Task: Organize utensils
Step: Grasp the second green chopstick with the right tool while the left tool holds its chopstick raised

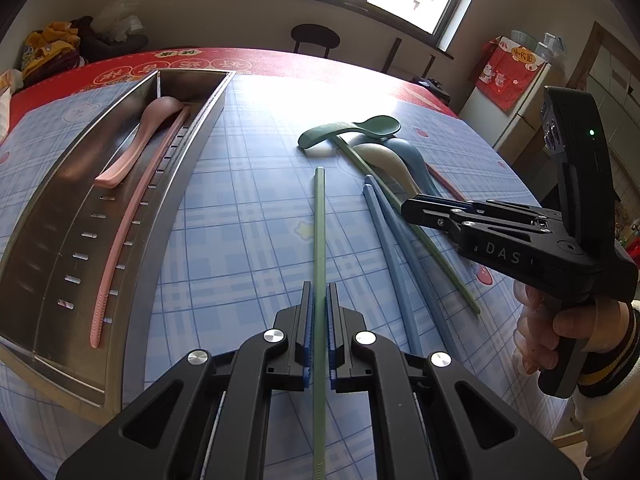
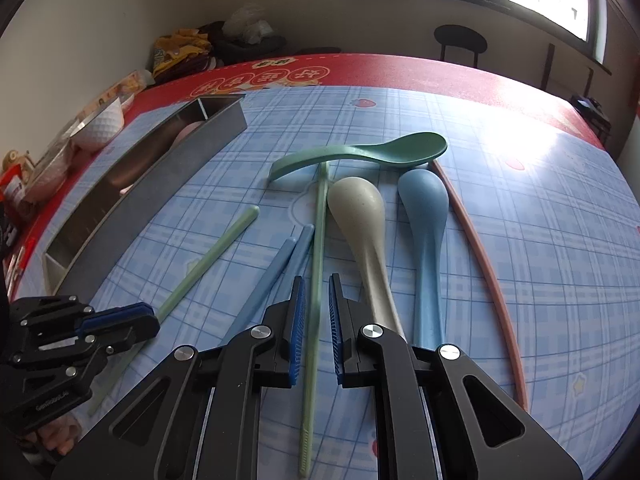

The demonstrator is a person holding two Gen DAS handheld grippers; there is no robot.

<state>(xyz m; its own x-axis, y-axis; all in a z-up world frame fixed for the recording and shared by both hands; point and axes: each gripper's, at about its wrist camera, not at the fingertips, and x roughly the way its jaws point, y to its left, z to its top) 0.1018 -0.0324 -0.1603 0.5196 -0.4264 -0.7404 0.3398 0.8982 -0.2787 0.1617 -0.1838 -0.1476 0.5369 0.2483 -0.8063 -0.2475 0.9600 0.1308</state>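
My left gripper [image 1: 319, 304] is shut on a green chopstick [image 1: 319, 224] that points away over the blue checked cloth; it also shows in the right wrist view [image 2: 212, 258]. My right gripper [image 2: 317, 292] is open, its jaws either side of a second green chopstick [image 2: 318, 240] that lies on the cloth. A steel tray [image 1: 182, 184] at the left holds a pink spoon [image 1: 140, 140] and a pink chopstick [image 1: 124, 236]. A green spoon [image 2: 360, 154], a beige spoon [image 2: 362, 220], a blue spoon [image 2: 426, 224], two blue chopsticks [image 2: 280, 264] and a pink chopstick [image 2: 486, 268] lie loose.
The table carries a red cloth [image 2: 400, 68] under the blue one. A white bowl [image 2: 100, 124] and packets stand at the left edge. A black stool [image 1: 315, 38] and a window are beyond the far edge. A fridge [image 1: 516, 92] is at the right.
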